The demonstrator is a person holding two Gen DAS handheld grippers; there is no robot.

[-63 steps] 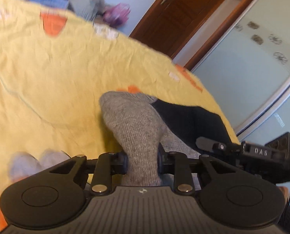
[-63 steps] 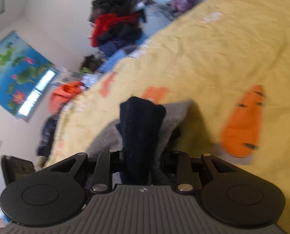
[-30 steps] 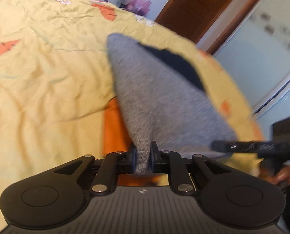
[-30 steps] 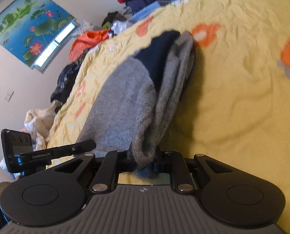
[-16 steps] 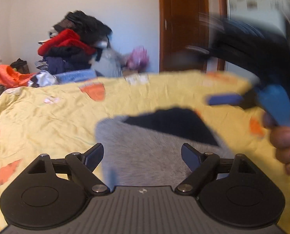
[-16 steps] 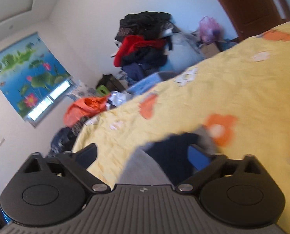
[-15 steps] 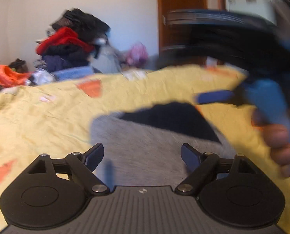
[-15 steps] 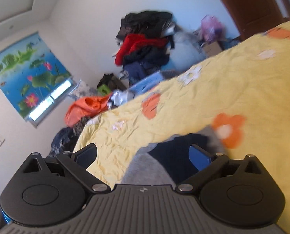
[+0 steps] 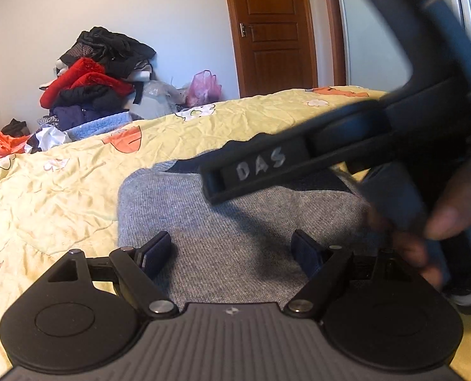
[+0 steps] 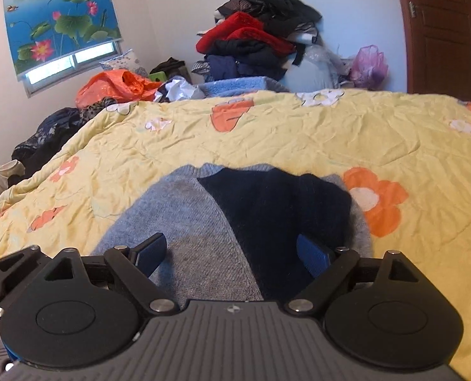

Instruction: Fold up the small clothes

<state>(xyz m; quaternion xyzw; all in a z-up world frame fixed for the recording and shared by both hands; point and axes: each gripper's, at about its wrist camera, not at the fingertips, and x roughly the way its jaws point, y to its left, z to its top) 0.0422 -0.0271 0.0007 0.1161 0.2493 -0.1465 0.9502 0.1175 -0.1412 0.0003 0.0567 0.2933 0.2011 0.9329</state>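
Lying flat on the yellow flowered quilt (image 9: 61, 197), the grey and navy knitted garment (image 9: 235, 241) fills the left wrist view beneath the left gripper (image 9: 232, 250), whose jaws have just opened wide and pinch nothing, while the right gripper's blurred body crosses above it. In the right wrist view the right gripper (image 10: 235, 254), freshly spread then eased slightly inward, hangs empty over the same garment (image 10: 251, 216).

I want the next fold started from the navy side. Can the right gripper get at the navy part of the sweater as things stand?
Probably yes: the right gripper is open just above the sweater, its navy part lying uncovered ahead on the yellow quilt.
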